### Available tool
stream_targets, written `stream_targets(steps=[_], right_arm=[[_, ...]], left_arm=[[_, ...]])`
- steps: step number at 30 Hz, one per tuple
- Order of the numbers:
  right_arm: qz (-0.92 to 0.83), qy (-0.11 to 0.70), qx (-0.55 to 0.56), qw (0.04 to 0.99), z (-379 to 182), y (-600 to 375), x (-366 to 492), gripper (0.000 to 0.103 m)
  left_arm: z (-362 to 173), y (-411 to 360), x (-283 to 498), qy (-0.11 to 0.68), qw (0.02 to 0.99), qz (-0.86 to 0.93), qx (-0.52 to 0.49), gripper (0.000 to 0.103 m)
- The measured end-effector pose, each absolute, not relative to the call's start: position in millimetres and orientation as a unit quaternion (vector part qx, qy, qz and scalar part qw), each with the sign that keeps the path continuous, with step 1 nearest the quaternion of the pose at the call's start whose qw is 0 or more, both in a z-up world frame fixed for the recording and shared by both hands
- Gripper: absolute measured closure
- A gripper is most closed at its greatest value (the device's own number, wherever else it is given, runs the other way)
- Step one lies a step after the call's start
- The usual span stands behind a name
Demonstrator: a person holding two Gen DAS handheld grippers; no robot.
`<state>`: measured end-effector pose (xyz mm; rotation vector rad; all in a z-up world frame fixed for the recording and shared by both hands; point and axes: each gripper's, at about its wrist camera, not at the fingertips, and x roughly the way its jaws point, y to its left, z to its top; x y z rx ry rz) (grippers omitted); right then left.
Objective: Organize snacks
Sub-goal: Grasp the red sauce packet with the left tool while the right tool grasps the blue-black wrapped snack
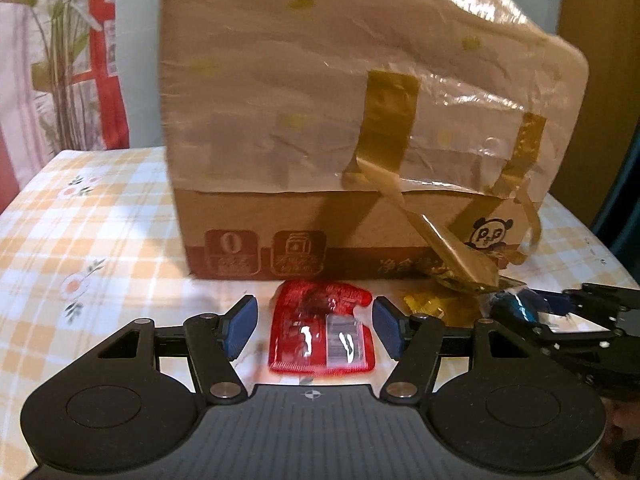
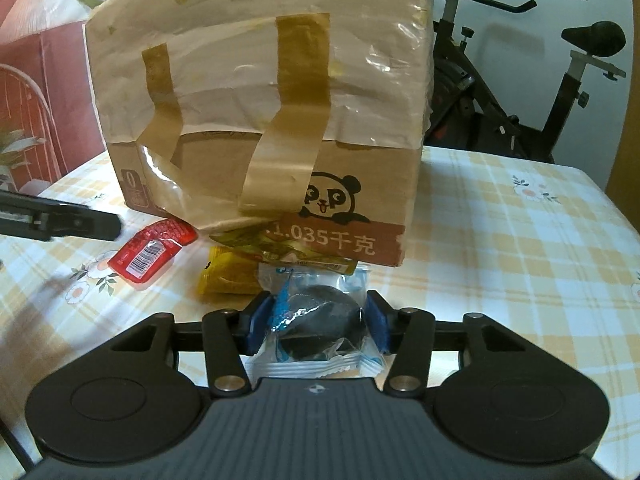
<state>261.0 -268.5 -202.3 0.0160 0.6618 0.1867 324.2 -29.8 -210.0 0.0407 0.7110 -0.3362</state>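
Observation:
A red snack packet (image 1: 322, 330) lies on the checked tablecloth between the open fingers of my left gripper (image 1: 314, 328), which do not touch it; it also shows in the right wrist view (image 2: 150, 254). My right gripper (image 2: 317, 322) has its pads against a clear packet holding a dark round snack (image 2: 320, 326). A yellow packet (image 2: 226, 278) and a green-yellow packet (image 2: 288, 254) lie just ahead, against the taped cardboard box (image 2: 264, 120). The box (image 1: 340, 128) stands right behind the red packet. The right gripper shows at the right of the left view (image 1: 520, 306).
The table has a yellow checked flowered cloth (image 2: 500, 240). Loose brown tape strips (image 1: 452, 248) hang off the box front. An exercise bike (image 2: 520, 80) stands behind the table on the right. A plant (image 1: 64, 60) and red curtain are at the back left.

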Motion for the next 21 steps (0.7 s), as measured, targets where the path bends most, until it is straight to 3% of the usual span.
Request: stream_targets(steps=[16,21], right_arm=[[0.093,0.326,0.008,0.941,-203.7,-267.6,262.4,0.05],[0.093,0.326,0.009,0.941,-203.9,-267.4,262.9,0.05]], left_arm=[[-238.2,-53.9,347.9,0.363,0.917,-0.156,0.059,0.03],[-236.3,-51.7,345.8,0.365,0.916,-0.152,0.058,0.037]])
